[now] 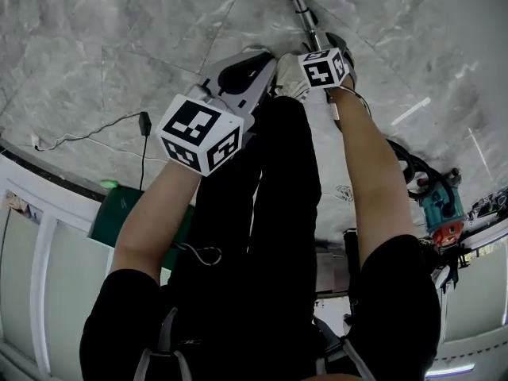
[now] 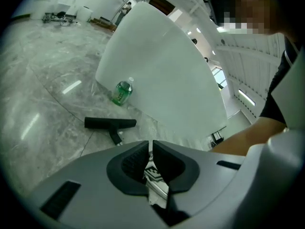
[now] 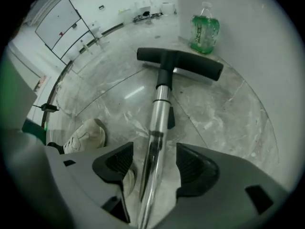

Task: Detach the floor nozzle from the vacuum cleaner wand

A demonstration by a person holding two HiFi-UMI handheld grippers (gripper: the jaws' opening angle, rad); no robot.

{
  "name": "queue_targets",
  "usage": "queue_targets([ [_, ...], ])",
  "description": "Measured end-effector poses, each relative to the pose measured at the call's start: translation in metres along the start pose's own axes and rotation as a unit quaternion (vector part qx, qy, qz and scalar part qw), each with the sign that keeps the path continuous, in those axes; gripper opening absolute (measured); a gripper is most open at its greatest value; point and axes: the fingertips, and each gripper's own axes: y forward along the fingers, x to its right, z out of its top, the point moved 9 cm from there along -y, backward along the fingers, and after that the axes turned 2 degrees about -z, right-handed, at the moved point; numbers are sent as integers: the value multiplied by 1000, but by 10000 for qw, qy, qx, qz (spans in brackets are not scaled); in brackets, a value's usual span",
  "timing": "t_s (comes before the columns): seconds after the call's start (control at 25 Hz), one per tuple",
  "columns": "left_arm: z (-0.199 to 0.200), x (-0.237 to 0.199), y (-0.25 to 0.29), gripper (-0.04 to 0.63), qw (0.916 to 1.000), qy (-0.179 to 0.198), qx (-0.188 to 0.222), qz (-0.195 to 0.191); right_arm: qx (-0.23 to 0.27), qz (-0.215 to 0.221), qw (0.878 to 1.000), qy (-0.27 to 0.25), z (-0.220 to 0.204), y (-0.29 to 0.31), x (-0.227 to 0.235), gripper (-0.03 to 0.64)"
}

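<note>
No word, brand or number can be read in any view. The plastic bottle (image 3: pixel 205 30) has a green label, but its print is too small and blurred to read. The marker cube (image 1: pixel 202 133) and the second cube (image 1: pixel 324 67) show only black-and-white square patterns, not letters.

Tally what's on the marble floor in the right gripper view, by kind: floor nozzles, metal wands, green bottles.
floor nozzle: 1
metal wand: 1
green bottle: 1
Total: 3
</note>
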Motion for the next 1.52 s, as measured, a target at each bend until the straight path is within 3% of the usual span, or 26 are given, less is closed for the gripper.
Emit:
queue_targets([
  [0.08, -20, -8, 4, 12, 9997, 101, -240, -19, -89, 157, 9998, -29, -1, 20, 0, 296],
  [0.16, -33, -19, 8, 12, 9988, 200, -456, 20, -151, 74, 9998, 114, -2, 30, 1, 172],
  [0.48, -17, -27, 1, 25, 9989, -136, -431, 113, 28, 291, 9991, 312, 1, -8, -5, 164],
  [0.56, -18, -30, 5, 96, 9958, -616, -633, -241, 260, 270, 9990, 258, 5, -35, -11, 164],
  [0.6, -20, -33, 9, 221, 9906, -1047, -740, -484, 378, 266, 9987, 218, 7, -51, -14, 163],
  [0.64, -22, -35, 14, 295, 9839, -1462, -783, -662, 494, 267, 9983, 172, 8, -68, -17, 163],
  [0.72, -19, -37, 20, 341, 9783, -1829, -662, -718, 724, 280, 9969, 88, 8, -102, -23, 163],
  [1.0, 2, -18, 38, 347, 9821, -1734, -325, -662, 1117, 644, 9916, -95, -9, -187, -60, 163],
  [1.16, 9, -12, 40, 343, 9781, -2008, 336, -431, 1125, 983, 9884, -286, -25, -210, -81, 163],
  [1.2, 8, -10, 37, 328, 9786, -1972, 446, -388, 1118, 1073, 9875, -300, -27, -214, -85, 163],
  [1.28, 5, -7, 27, 123, 9819, -1796, 566, -228, 1119, 1245, 9855, -293, -28, -219, -92, 163],
  [1.44, 8, -1, 15, 117, 9869, -1478, 569, -294, 1251, 1362, 9824, -248, -26, -222, -94, 163],
  [1.52, 12, 4, 15, 117, 9893, -1257, 599, -434, 1364, 1683, 9759, -246, -24, -212, -90, 164],
])
